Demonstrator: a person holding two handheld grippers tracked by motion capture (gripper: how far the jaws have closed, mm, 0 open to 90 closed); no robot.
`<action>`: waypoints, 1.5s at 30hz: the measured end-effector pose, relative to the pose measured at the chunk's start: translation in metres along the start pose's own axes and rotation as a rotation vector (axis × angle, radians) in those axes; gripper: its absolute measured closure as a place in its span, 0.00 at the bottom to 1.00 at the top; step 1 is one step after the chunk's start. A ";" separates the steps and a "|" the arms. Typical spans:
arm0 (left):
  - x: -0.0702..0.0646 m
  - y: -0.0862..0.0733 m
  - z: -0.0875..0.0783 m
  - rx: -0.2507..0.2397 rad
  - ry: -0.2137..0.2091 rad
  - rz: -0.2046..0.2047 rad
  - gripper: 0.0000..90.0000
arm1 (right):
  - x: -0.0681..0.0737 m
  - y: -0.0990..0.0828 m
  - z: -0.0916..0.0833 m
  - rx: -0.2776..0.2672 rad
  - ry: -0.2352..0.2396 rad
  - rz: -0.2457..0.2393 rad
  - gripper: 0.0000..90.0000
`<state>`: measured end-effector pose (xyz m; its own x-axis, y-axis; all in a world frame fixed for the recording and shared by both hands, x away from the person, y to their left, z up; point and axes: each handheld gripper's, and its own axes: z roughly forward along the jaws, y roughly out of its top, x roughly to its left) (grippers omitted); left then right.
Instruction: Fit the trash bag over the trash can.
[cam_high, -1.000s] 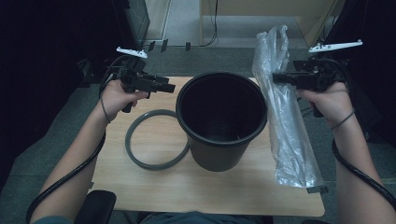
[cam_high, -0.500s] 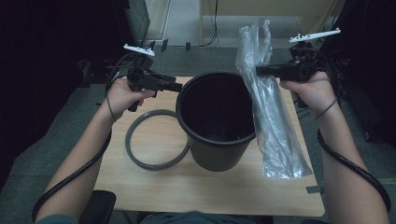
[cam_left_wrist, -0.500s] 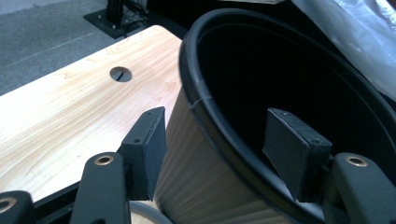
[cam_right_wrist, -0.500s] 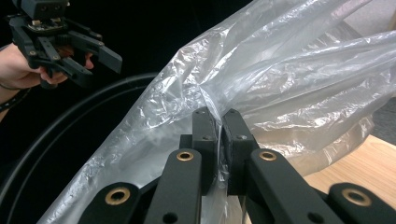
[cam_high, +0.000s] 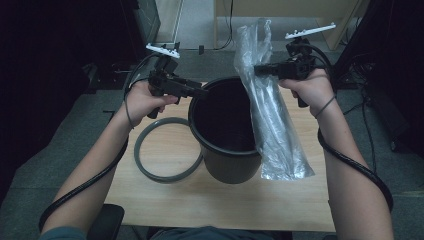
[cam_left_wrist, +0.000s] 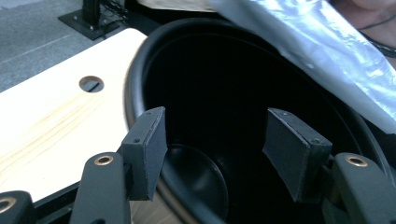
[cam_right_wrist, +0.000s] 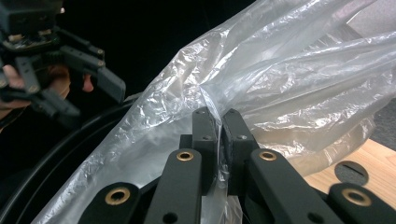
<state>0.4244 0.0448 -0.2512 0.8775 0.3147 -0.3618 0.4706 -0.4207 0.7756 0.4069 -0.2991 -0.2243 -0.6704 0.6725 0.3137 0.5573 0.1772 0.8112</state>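
Since a moment ago, the right tool (cam_high: 261, 70) is carrying the clear plastic bag (cam_high: 272, 125) closer to the black bin (cam_high: 226, 131), and the bag is now hanging over the bin's right rim. This tool is squeezing tight on the bag. The left tool (cam_high: 200, 92) is moving closer too; it is partly open, with the bin's left rim between its pads. A grey ring (cam_high: 165, 149) is lying left of the bin on the wooden desk (cam_high: 200, 200). Grey floor is showing around the desk.
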 end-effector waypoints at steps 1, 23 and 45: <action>-0.002 0.001 0.002 0.000 -0.007 0.005 0.43 | 0.000 0.001 0.003 0.001 0.002 0.002 0.97; -0.042 0.025 0.019 -0.011 -0.098 0.094 0.43 | 0.010 0.009 0.048 0.007 0.035 0.015 0.97; -0.037 0.025 0.059 0.070 -0.061 0.088 0.42 | 0.022 0.012 0.073 0.017 0.073 0.061 0.97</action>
<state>0.4092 -0.0280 -0.2486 0.9187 0.2221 -0.3266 0.3949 -0.5034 0.7685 0.4346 -0.2294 -0.2442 -0.6682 0.6286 0.3980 0.6060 0.1496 0.7813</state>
